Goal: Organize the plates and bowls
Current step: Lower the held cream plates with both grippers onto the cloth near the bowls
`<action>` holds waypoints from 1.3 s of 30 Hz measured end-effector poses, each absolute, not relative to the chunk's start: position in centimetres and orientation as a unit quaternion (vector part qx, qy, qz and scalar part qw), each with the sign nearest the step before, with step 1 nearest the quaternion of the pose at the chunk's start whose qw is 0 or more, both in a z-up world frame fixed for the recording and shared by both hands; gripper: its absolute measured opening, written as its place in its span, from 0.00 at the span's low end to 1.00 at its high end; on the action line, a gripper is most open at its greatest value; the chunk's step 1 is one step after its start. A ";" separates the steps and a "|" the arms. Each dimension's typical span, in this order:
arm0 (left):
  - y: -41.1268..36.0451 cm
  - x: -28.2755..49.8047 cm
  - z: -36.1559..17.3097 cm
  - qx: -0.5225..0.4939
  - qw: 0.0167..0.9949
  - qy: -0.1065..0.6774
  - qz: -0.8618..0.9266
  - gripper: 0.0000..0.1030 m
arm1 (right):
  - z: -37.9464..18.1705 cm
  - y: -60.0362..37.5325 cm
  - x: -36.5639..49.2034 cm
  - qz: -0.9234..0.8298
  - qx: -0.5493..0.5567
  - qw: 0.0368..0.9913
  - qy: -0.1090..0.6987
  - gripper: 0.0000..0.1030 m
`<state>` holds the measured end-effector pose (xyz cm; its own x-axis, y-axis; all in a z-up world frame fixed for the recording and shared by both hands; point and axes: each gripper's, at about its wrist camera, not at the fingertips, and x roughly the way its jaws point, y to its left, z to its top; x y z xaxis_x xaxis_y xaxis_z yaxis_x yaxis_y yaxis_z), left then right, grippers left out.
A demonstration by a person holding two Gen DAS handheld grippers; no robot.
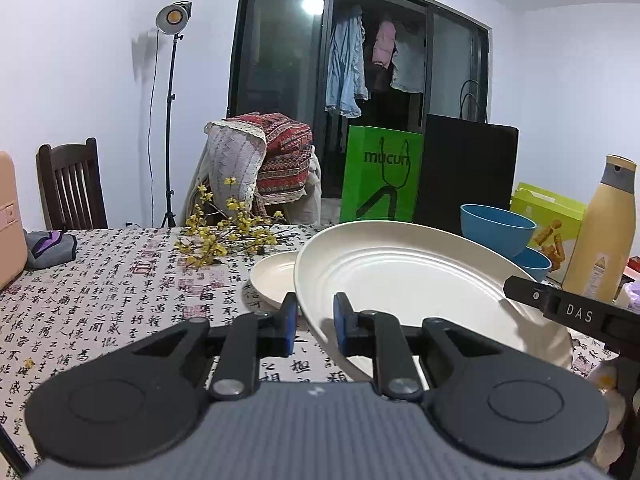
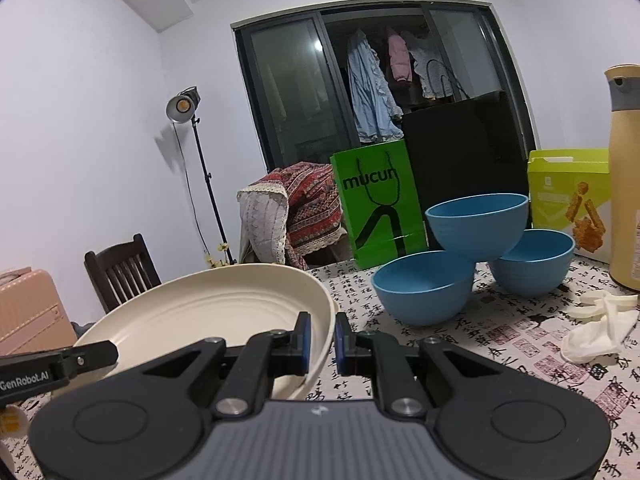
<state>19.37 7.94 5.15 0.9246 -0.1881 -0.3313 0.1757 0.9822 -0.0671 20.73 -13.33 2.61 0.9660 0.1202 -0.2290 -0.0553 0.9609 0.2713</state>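
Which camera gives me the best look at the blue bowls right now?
Right wrist view: all three blue bowls show, one perched on the rims of two below. The left wrist view shows only two, the lower mostly hidden behind the held cream plate.

1. Our left gripper (image 1: 314,326) points slightly downward, its blue pads clamped on the near left rim of the cream plate (image 1: 400,280).
2. Our right gripper (image 2: 322,342) mirrors it, nipping the plate's right rim.
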 end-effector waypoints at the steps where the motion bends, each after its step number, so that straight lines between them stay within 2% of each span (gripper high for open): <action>1: 7.8 19.3 5.1 -0.018 0.981 0.171 -0.094 0.18 | 2.6 -13.5 20.6 0.044 0.133 0.983 0.121 0.12; 39: 3.7 16.7 4.6 -0.028 0.979 0.167 -0.111 0.19 | 1.8 -18.3 17.2 0.035 0.140 0.984 0.105 0.12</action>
